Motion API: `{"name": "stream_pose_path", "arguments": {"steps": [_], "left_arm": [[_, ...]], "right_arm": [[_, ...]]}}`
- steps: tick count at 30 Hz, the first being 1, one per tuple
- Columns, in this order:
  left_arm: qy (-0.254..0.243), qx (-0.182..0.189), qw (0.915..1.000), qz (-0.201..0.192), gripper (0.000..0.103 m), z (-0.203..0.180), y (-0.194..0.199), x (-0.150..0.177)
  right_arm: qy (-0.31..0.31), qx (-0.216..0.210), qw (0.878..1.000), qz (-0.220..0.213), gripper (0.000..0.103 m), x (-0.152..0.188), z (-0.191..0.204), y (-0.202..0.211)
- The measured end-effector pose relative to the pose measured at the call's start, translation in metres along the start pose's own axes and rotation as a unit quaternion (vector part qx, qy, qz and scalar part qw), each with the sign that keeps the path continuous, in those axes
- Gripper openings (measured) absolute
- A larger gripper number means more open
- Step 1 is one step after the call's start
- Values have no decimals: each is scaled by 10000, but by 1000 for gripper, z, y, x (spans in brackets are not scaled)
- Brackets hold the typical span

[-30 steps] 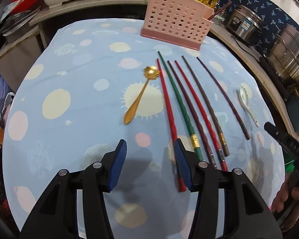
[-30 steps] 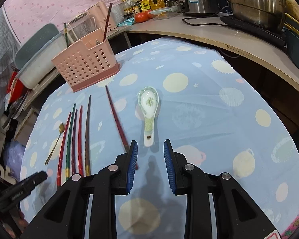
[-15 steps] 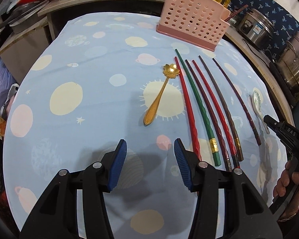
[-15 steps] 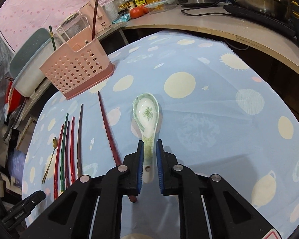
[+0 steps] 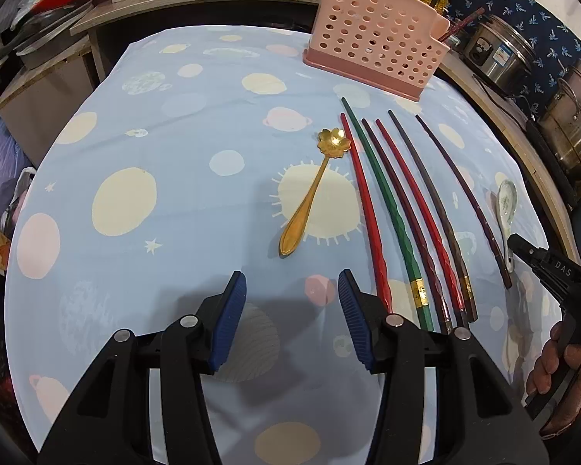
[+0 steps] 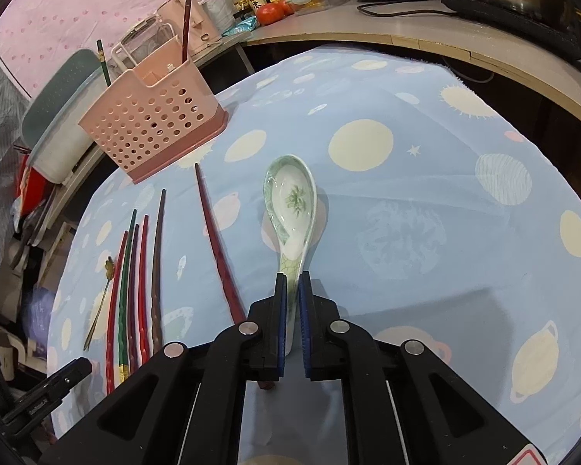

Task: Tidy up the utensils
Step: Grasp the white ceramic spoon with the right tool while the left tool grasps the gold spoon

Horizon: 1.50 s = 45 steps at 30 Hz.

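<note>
Over the tablecloth [image 5: 143,147], left tongs [image 5: 292,290] gape wide, empty; right tongs [image 6: 291,276] pinch the ceramic spoon [image 6: 292,197] handle.

Left hand-held gripper [image 5: 292,302]: lower middle of its frame, blue pads set wide apart, nothing between them.
Right hand-held gripper [image 6: 291,302]: lower centre of its frame, pads drawn close together, pinching a thin handle.
Person's right hand [image 5: 561,379]: lower right edge of the left view, fingers curled round the black grip.

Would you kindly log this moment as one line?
right gripper: shut on ceramic spoon handle | left gripper: open, holding nothing | gold spoon, chopsticks: on cloth | pink caddy: upright
</note>
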<state>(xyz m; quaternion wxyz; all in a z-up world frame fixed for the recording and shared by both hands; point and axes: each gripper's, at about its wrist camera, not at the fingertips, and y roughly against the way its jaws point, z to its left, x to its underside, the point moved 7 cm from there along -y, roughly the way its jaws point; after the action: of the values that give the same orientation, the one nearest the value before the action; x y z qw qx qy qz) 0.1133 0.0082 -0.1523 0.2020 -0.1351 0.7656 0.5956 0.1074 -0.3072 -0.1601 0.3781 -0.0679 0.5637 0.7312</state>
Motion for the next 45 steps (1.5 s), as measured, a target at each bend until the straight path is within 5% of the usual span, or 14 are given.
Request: {"name": "stream_pose_path", "arguments": {"steps": [27, 35, 45], "left_arm": [[188, 212, 9996, -53, 46, 7, -12, -23], [151, 391, 9991, -2, 15, 4, -21, -29], [54, 429, 9991, 22, 10, 1, -17, -23]], "right_arm": [[271, 170, 9995, -22, 9, 11, 6, -1], [280, 185, 9994, -21, 9, 11, 7, -1], [251, 171, 9995, -50, 9, 14, 7, 4]]}}
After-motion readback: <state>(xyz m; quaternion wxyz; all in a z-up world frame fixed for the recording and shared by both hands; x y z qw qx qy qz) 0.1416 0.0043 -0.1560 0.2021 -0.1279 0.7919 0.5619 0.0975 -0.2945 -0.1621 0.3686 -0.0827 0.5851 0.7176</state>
